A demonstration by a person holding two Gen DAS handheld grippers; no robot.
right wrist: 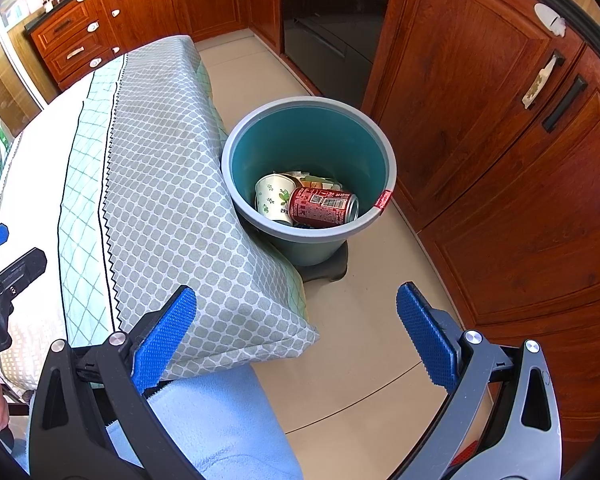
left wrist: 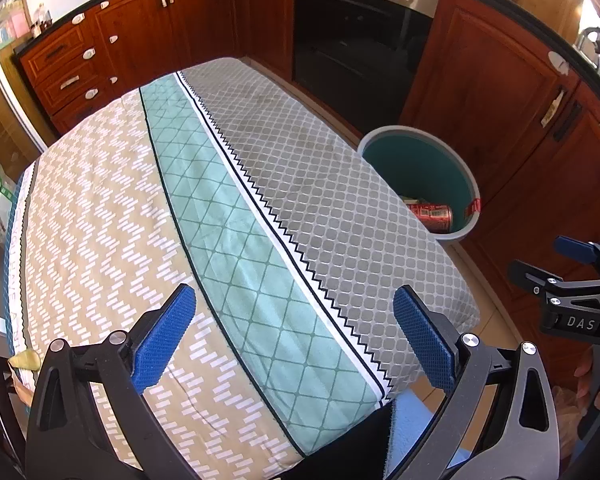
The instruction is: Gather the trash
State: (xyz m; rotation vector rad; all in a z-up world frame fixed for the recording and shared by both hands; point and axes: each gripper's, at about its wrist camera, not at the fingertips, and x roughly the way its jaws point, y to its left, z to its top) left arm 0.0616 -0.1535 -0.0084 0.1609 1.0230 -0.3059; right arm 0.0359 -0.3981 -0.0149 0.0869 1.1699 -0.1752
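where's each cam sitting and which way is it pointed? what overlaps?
Left wrist: on the left gripper, above the near end of the table, looking forward down the patterned tablecloth toward the cabinets; its own open blue fingers show, plus the right gripper at the right edge.
Right wrist: on the right gripper, beside the table's right edge, angled down at the floor and teal bin holding a red can and paper cup; open fingers, fingertips at lower left.
Shared: tablecloth, bin, can, oven, cabinets.

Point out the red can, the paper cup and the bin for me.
red can [right wrist: 323,207]: right wrist view, on its printed side.
paper cup [right wrist: 273,196]: right wrist view, on its leaf-patterned wall.
bin [right wrist: 305,102]: right wrist view, on the far grey rim.
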